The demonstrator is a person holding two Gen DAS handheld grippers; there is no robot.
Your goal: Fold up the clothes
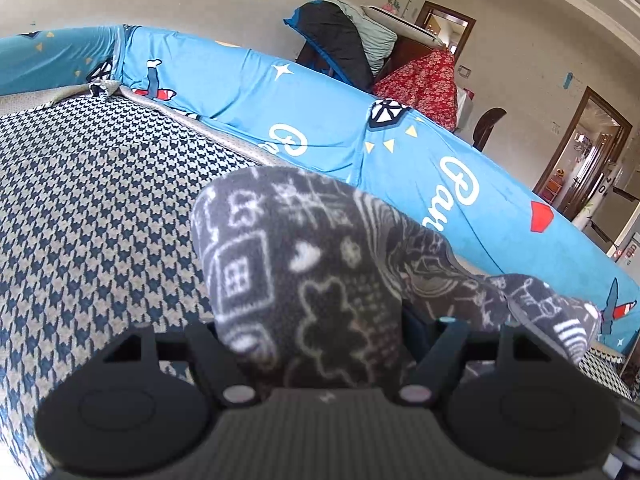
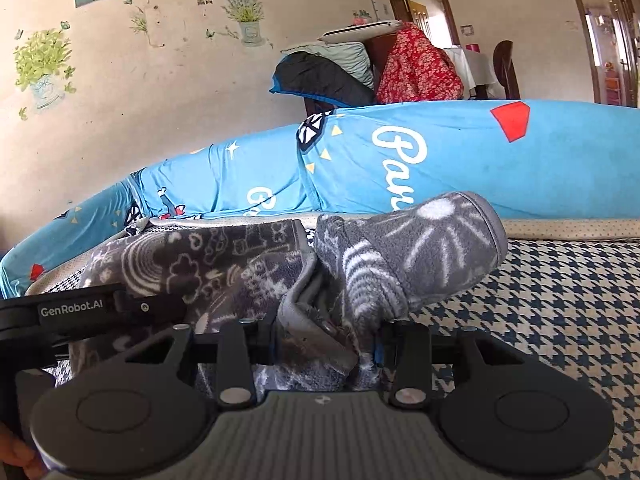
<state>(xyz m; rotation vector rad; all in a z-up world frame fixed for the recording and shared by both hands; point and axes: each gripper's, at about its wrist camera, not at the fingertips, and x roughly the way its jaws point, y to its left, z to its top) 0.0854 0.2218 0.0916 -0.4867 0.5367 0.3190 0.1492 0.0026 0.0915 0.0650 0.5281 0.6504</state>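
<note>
A grey fleece garment (image 1: 304,264) with white doodle prints is bunched up over the houndstooth cover (image 1: 100,208). In the left wrist view my left gripper (image 1: 320,336) is shut on a thick fold of it, and the cloth fills the gap between the black fingers (image 1: 212,360). In the right wrist view my right gripper (image 2: 320,336) is shut on another part of the garment (image 2: 224,264), near a seam edge. A sleeve with its cuff (image 2: 448,240) sticks out to the right above the cover. The fingertips of both grippers are hidden by cloth.
A long blue printed cushion (image 2: 460,160) runs along the back of the houndstooth surface (image 2: 560,300). Behind it a chair carries piled clothes and pillows (image 2: 416,68). The left tool's black labelled housing (image 2: 80,312) lies close at the left. A hand (image 2: 16,460) shows at the lower left corner.
</note>
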